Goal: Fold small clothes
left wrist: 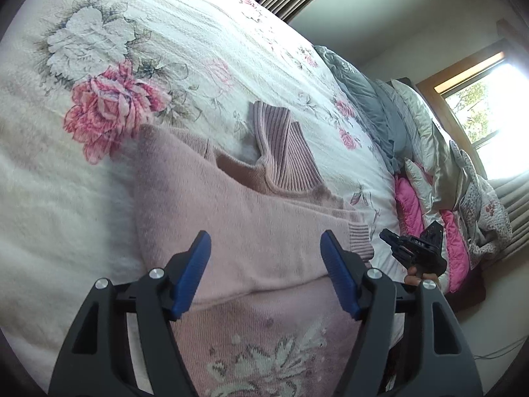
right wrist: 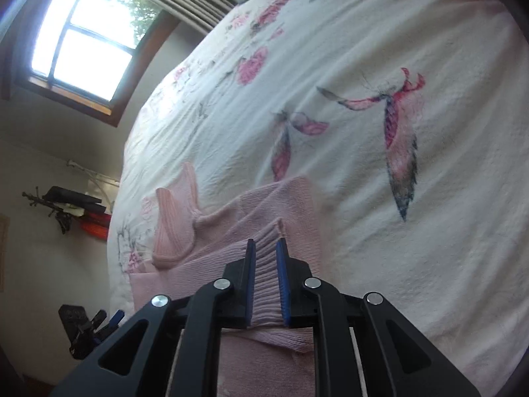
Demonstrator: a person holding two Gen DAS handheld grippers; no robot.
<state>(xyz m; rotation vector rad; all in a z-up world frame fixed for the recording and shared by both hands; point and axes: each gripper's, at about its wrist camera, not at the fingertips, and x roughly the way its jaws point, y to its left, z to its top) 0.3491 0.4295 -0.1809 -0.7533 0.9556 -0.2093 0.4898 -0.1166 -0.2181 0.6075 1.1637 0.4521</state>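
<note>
I'm partway through folding the pink sweater (left wrist: 251, 231), which lies on the bed (left wrist: 185, 39) near its edge, a sleeve already laid across the body and the ribbed collar (left wrist: 281, 145) pointing up the bed. My right tongs (right wrist: 266, 281) are clamped on a ribbed cuff or hem (right wrist: 264, 264); my left tongs (left wrist: 264, 274) gape wide above the sweater, holding nothing. Next, I reckon, the left must come down and pinch an edge so both can carry the fold over evenly.
</note>
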